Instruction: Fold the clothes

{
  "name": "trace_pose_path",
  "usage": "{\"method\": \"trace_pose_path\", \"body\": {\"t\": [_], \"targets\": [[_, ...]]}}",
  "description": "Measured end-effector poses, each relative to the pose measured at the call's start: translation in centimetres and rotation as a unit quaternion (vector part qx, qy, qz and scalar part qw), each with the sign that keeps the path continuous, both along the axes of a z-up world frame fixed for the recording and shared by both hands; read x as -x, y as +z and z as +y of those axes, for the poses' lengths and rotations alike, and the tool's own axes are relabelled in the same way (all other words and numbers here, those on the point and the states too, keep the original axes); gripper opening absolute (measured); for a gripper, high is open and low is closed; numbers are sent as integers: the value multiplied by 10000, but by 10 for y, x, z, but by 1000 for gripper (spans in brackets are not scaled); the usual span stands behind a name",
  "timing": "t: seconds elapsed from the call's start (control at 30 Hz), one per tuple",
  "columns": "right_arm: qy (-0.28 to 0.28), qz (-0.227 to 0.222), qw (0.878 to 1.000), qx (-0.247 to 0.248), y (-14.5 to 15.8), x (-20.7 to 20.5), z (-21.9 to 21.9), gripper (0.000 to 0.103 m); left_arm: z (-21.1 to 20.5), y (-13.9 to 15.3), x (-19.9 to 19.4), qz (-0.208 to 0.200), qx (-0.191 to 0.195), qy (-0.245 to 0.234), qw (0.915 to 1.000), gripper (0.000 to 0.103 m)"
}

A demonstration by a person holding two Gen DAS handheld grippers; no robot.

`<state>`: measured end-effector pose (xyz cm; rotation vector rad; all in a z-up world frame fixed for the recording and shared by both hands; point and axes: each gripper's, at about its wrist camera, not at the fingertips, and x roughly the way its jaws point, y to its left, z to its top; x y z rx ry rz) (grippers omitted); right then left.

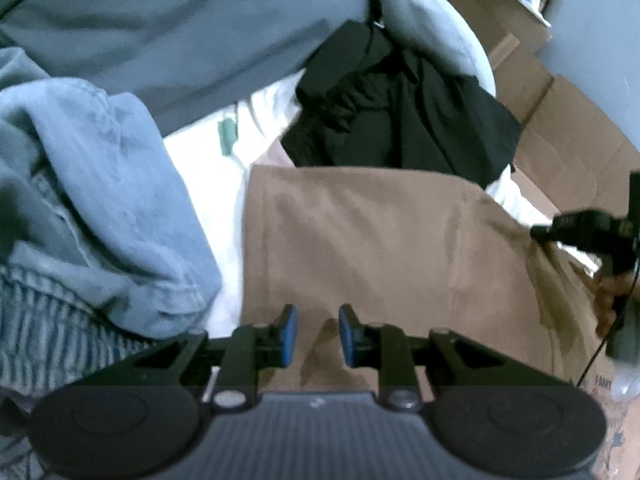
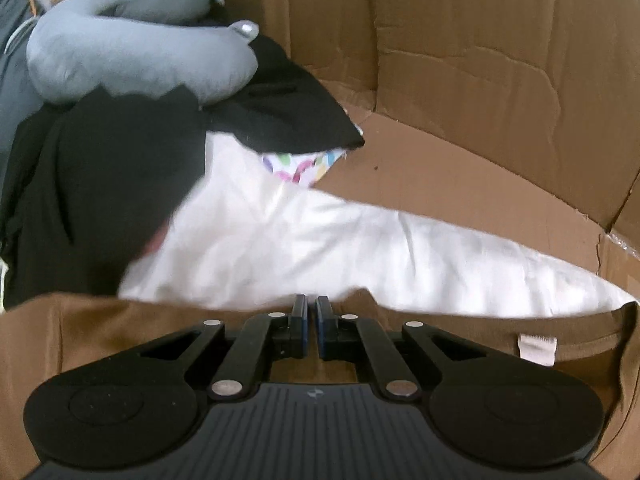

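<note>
Brown garment (image 1: 380, 240) lies flat under both my tongs. My left tongs (image 1: 318, 336) hang slightly parted, pinching nothing — my right tongs (image 2: 312, 328) are nearly closed at its far hem, though blur hides whether cloth sits between.

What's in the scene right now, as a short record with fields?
garment being folded: brown garment, spread flat
left gripper: open above the brown cloth, nothing between the pads
right gripper: nearly shut at the garment's edge; grip unclear
nearby: black clothes, denim, grey pillow, white sheet
backdrop: cardboard box
</note>
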<state>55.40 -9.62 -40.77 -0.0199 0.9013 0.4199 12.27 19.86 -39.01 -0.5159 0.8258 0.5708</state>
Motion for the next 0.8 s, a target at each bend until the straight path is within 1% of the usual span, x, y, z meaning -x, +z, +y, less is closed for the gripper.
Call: {"method": "trace_pose_path", "body": {"t": [0.07,0.17,0.2,0.27,0.33,0.5,0.63,0.7,0.73,0.77,0.8], "targets": [[23,-9,10000,-93,7,4,-1,10,-1,-4,0,-9,40,-61,10000,23],[151,14,9997,-201,16,16,0,10,-4,-16,-1,99,82,-126,9998,24],[205,10,9995,-232,18,22,1,10,-4,-19,-1,105,33,-136,9998,25],[347,-14,9990,-288,23,35,5,10,-7,-20,0,158,-150,-172,9996,25],[609,-108,9977,-292,26,52,14,10,-10,-18,2,222,-359,-196,9989,25],[1214,-181,9918,-344,30,102,35,10,-10,-6,25,177,-498,87,9986,22],[1482,-108,9878,-460,30,143,46,10,-5,1,49,-76,-202,378,9991,23],[1655,-88,9851,-467,29,162,53,10,-1,4,60,-283,-6,583,9979,30],[1715,-70,9840,-478,28,171,55,10,0,5,66,-431,49,689,9967,31],[1755,-32,9832,-497,27,178,57,10,0,6,70,-567,94,767,9954,34],[1783,8,9827,-509,24,185,59,10,0,6,72,-653,113,778,9948,34]]}}
